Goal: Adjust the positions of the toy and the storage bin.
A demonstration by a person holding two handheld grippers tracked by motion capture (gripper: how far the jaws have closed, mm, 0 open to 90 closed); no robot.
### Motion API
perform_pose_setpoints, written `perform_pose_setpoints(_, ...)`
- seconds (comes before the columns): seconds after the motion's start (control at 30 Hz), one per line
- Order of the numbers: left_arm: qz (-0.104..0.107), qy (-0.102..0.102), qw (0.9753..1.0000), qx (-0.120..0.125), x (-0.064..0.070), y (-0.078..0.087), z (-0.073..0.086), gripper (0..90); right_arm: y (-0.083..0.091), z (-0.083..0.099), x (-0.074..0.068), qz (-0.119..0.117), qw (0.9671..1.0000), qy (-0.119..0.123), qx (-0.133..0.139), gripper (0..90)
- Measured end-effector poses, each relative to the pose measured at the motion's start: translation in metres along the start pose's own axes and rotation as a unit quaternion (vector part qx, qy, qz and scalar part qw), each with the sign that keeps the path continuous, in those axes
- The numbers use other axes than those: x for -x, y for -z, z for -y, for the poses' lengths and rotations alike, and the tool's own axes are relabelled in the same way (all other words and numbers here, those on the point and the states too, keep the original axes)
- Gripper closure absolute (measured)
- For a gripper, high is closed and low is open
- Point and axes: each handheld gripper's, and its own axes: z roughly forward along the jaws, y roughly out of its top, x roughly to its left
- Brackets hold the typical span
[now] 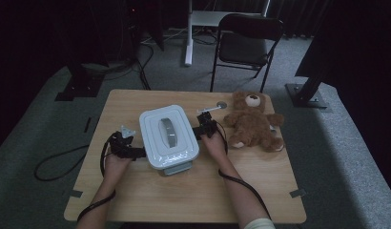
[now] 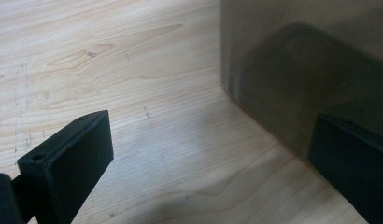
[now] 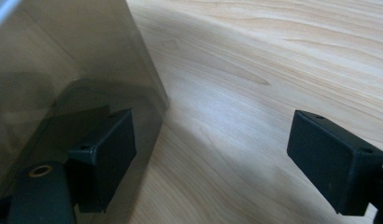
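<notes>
Centrally, box: a pale lidded storage box [image 1: 168,136] sits on the wooden table [image 1: 136,200], lid on, a grey handle along its top and a clasp at its near end.
Left gripper: the left gripper [image 1: 136,152] lies low at the box's left side, near its near corner, held in the person's left hand [image 1: 116,164]; a grey three-cornered plate sits on top of it.
Left jaws: spread wide in the left gripper view [image 2: 208,149], bare table between them; the right-hand jaw stands against the box's smoky wall [image 2: 297,70], pinching nothing.
Right gripper: the right gripper [image 1: 199,130] is at the box's right side, toward its far half, held in the right hand [image 1: 215,143].
Right jaws: spread wide in the right gripper view [image 3: 213,154]; one jaw is close to the box wall [image 3: 63,56] and mirrored in it, contact unclear, and the other is well apart over bare wood.
Teddy bear: a brown teddy bear [image 1: 253,121] lies on the table's far right, just beside the right hand.
Beyond: a dark folding chair [image 1: 246,43] stands on grey carpet past the far edge.
</notes>
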Motion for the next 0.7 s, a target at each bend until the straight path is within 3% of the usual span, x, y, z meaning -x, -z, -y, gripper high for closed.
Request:
perform_pose_setpoints(0.27, 0.006, -0.023, 0.9997, 0.003, 0.021, 0.006, -0.006, 1.0, 0.019, 0.011, 0.004, 0.019, 0.9998, 0.006, 0.008, 16.2)
perform_pose_setpoints(0.4, 0.001, -0.045, 0.9990, 0.000, 0.035, 0.009, -0.008, 1.1, 0.032, 0.021, 0.006, 0.029, 0.9994, 0.006, 0.016, 17.2)
perform_pose_setpoints(0.63, 0.013, -0.060, 0.9981, 0.005, 0.050, 0.017, -0.007, 1.0, 0.046, 0.035, 0.011, 0.031, 0.9992, 0.001, 0.025, 17.9)
perform_pose_setpoints(0.7, 0.022, -0.057, 0.9981, 0.008, 0.050, 0.018, -0.007, 1.0, 0.050, 0.035, 0.010, 0.043, 0.9987, 0.006, 0.025, 17.5)
